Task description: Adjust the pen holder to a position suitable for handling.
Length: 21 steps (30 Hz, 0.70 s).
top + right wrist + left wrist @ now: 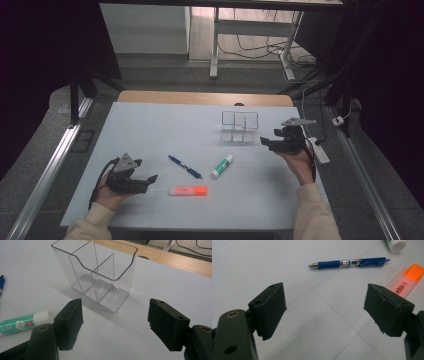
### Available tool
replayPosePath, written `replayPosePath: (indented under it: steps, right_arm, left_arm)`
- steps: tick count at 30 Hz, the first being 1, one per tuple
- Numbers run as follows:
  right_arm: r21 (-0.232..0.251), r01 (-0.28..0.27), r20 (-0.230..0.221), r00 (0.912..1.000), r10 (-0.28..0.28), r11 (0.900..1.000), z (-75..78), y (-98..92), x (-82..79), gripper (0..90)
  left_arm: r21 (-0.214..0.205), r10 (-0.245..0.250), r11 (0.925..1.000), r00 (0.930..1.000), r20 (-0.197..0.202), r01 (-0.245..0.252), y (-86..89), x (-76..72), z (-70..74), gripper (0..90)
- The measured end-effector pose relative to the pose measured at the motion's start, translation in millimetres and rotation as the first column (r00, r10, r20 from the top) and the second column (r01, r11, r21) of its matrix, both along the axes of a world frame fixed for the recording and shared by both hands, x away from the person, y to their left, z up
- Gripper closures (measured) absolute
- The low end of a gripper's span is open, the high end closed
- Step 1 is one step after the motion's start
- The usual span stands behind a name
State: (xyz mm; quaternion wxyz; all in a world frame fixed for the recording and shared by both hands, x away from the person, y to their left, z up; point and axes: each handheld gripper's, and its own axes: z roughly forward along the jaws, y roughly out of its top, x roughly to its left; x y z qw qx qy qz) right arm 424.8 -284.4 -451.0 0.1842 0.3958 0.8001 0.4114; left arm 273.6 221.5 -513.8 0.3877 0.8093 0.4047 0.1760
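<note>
On the white surface [150,130] stands a clear plastic organizer [240,126], and I take it as the landmark for all places. It is upright, with thin walls that divide it into compartments, and the compartments have nothing inside. It stands near the far edge of the surface.

Just beside the organizer, on its right side in the high view, the right tongs [265,141] hang a little above the surface in the person's right hand [299,162]. In the right gripper view these tongs [115,320] point toward the organizer [100,275]. Their jaws are wide apart and nothing is between them; they do not touch the organizer.

Nearer to the person than the organizer lies a glue stick [221,166] with a green body and a white cap. It lies flat and a little slanted. To the left of it is a blue pen [185,167], also flat and slanted. Still nearer to the person lies an orange highlighter [188,190], flat and almost parallel to the front edge.

Well apart from the organizer, at the near left part of the surface, the left tongs [150,179] rest low in the left hand [107,192]. In the left gripper view these tongs [324,307] are wide open and hold nothing. Beyond them are the pen [349,263] and the highlighter [405,281]; the right jaw hides the near end of the highlighter.
</note>
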Motion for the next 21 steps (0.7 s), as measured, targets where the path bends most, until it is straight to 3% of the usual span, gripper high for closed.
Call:
replayPosePath:
  steps: [11, 15, 21]
  right_arm:
    - [-0.039, 0.004, -0.038, 0.9992, -0.006, 0.9992, -17.4, 6.2, 25.3, 35.9]
    - [-0.088, 0.000, -0.026, 0.9997, -0.003, 0.9961, -20.7, 13.6, 29.5, 41.8]
    - [-0.108, 0.005, -0.007, 1.0000, -0.006, 0.9941, -22.9, 17.1, 32.8, 51.7]
  left_arm:
    - [0.006, -0.006, 1.0000, 1.0000, 0.001, 0.006, -0.4, -0.2, -0.7, 17.7]
    - [0.007, -0.005, 1.0000, 1.0000, -0.001, 0.005, -0.7, -0.2, -1.2, 17.7]
    - [0.012, -0.008, 0.9999, 1.0000, -0.003, 0.008, -1.2, -0.3, -1.6, 17.7]
